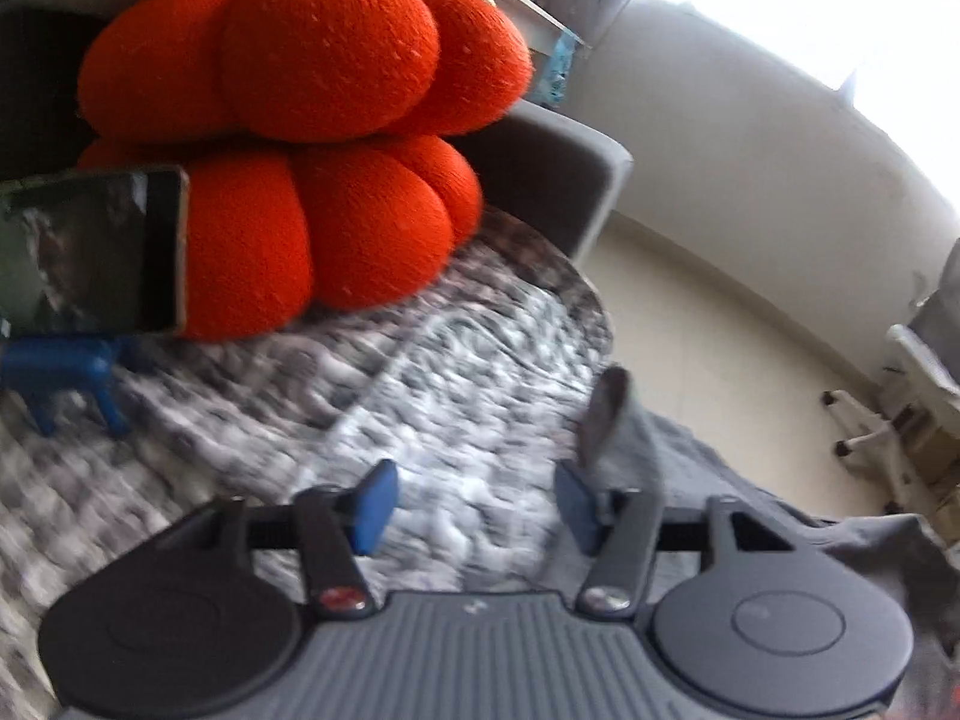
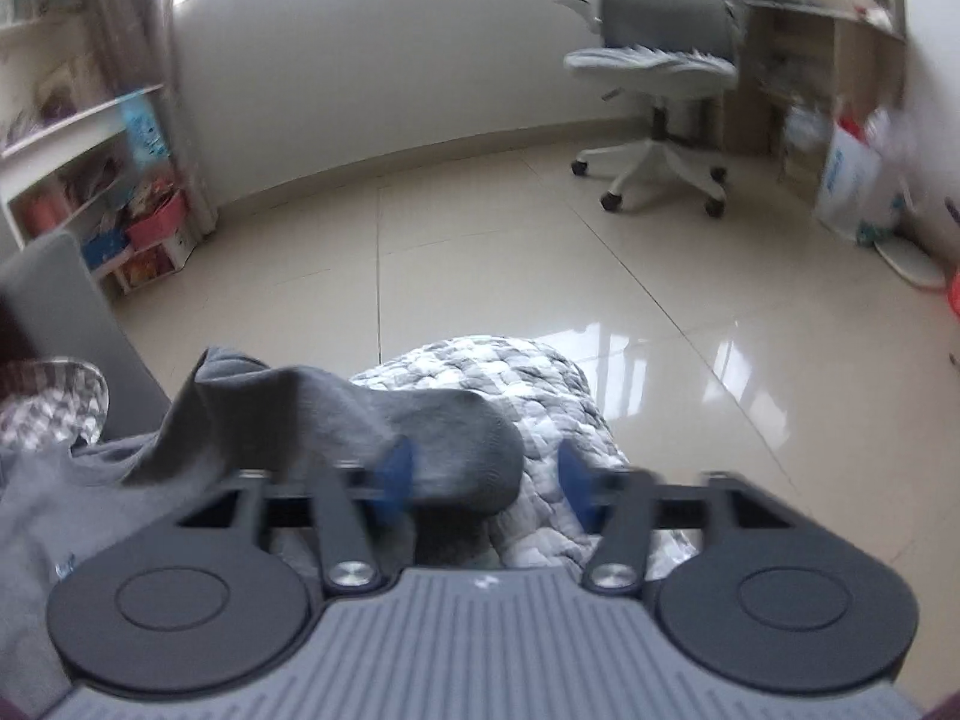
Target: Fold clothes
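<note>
The left hand-held gripper (image 1: 477, 504) stood released, jaws spread above the grey-and-white quilt (image 1: 360, 420), with the grey garment (image 1: 690, 468) just beside its right finger. The right hand-held gripper (image 2: 486, 483) was likewise released; a dark grey sock (image 2: 384, 414) draped over its left finger, beside the quilt.

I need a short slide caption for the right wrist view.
Open right gripper beside a grey garment on a quilted blanket.
</note>
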